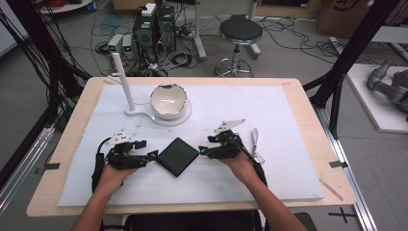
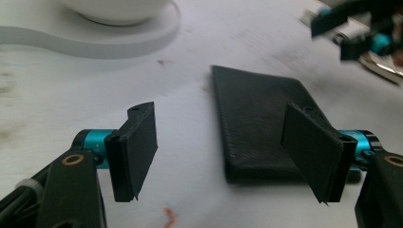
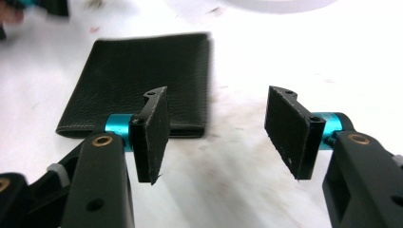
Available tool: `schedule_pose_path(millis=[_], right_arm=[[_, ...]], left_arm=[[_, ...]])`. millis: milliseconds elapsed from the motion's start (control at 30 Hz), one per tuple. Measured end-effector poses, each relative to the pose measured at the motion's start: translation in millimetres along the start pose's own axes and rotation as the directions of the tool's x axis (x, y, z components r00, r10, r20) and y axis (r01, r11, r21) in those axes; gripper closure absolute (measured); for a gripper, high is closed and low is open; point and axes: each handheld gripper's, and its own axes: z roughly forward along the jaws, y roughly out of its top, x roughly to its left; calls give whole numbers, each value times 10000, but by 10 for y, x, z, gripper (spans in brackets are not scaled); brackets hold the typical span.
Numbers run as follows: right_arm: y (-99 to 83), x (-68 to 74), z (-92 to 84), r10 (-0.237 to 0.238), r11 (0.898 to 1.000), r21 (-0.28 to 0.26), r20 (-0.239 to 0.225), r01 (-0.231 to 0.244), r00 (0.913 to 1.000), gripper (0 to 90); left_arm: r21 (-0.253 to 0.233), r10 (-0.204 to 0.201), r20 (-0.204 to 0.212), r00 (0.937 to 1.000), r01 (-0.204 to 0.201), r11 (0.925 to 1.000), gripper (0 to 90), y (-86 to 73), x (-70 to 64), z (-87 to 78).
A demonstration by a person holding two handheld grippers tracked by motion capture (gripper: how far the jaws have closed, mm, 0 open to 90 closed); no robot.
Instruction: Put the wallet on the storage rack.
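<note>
**Mia:** Look at the middle of the high view. A flat black wallet [image 1: 178, 156] lies on the white mat [image 1: 288, 115], turned like a diamond. What are the two hands doing?

**Ben:** Start at the left. The left gripper [image 1: 153, 155] is just beside the wallet's left corner. In the left gripper view its two black jaws stand wide apart with nothing between them. The wallet [image 2: 259, 126] sits in front, a bit toward the right jaw.

**Mia:** And on the right side?

**Ben:** The right gripper [image 1: 203, 151] is just beside the wallet's right corner. Its jaws are open too, and they hold nothing. In the right gripper view the wallet [image 3: 142, 76] is in the upper left, behind the left jaw, so it is not lined up yet.

**Mia:** So how should they pick it up?

**Ben:** I think each gripper should slide over until a wallet edge sits right in the gap. The wallet is thin and flat, so one jaw has to get low, right at the mat, and slip under the edge. Then squeeze slowly.

**Mia:** What could go wrong?

**Ben:** A push from one side could just make the wallet slide away. The other gripper can stay close and stop it. Also keep away from the white bowl [image 1: 168, 100] on its stand [image 1: 129, 109] at the upper left.
</note>
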Motion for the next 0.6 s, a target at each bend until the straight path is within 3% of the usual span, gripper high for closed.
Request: schedule_pose_path(millis=[100, 233, 367, 433, 467, 600], right_arm=[[-32, -141, -204, 318, 9984, -486, 319, -302, 9990, 420], [-68, -204, -313, 555, 9962, -694, 500, -519, 9972, 420], [-120, -271, -408, 702, 9947, -797, 698, -646, 9951, 419], [-141, -294, -441, 676, 9948, -814, 796, -611, 9945, 419], [-148, -300, -459, 621, 9952, -810, 871, -550, 9943, 416], [-171, -323, -537, 415, 9960, -831, 1108, -323, 9930, 415]], left_arm=[[403, 257, 216, 9994, -266, 9988, 294, -8, -52, 72], [1042, 443, 237, 9987, -466, 9935, 327, -24, -100, 176], [1485, 386, 149, 9991, -404, 9881, 355, -14, -97, 222], [1678, 436, 471, 9979, -509, 9845, 447, -9, -93, 240], [1662, 278, 601, 9978, -375, 9854, 503, -9, -86, 246], [1643, -436, 619, 9971, 329, 9859, 556, -12, -43, 249]])
